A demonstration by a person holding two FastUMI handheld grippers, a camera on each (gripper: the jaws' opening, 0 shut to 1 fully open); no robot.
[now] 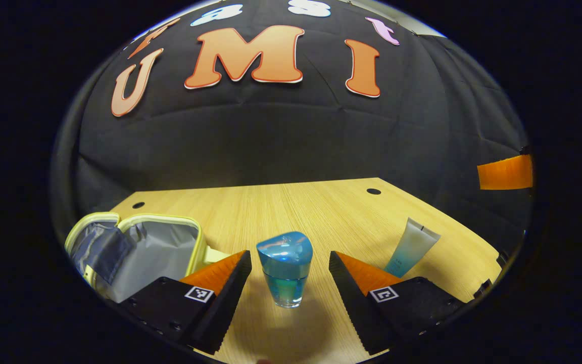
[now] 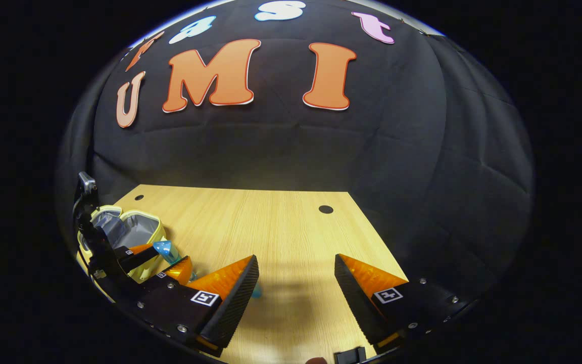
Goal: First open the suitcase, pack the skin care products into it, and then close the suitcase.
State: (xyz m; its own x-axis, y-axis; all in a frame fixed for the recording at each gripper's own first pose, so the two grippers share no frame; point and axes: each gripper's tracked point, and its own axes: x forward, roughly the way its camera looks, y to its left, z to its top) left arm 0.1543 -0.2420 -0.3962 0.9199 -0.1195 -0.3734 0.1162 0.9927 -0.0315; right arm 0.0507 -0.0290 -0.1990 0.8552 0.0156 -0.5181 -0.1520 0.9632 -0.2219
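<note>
Two products: blue-capped bottle near the table's front edge; tube toward its right edge.
Suitcase: open, at left edge.
Handling: bottle probably glass, slippery; grip the body below the cap.
Left gripper: wide open, straddling the bottle, untouched.
Right gripper: wide open, empty.

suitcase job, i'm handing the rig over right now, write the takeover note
Left gripper: open, fingers either side of the blue-capped bottle, not touching it.
Right gripper: open, empty, over bare table.
Suitcase: the small yellow-edged case lies open at the table's left, grey lining showing; nothing visible packed in it.
Tube: lying on the table to the right of the bottle.
Done: case opened.
Left: grip the bottle and pack it, pack the tube, close the case.
</note>
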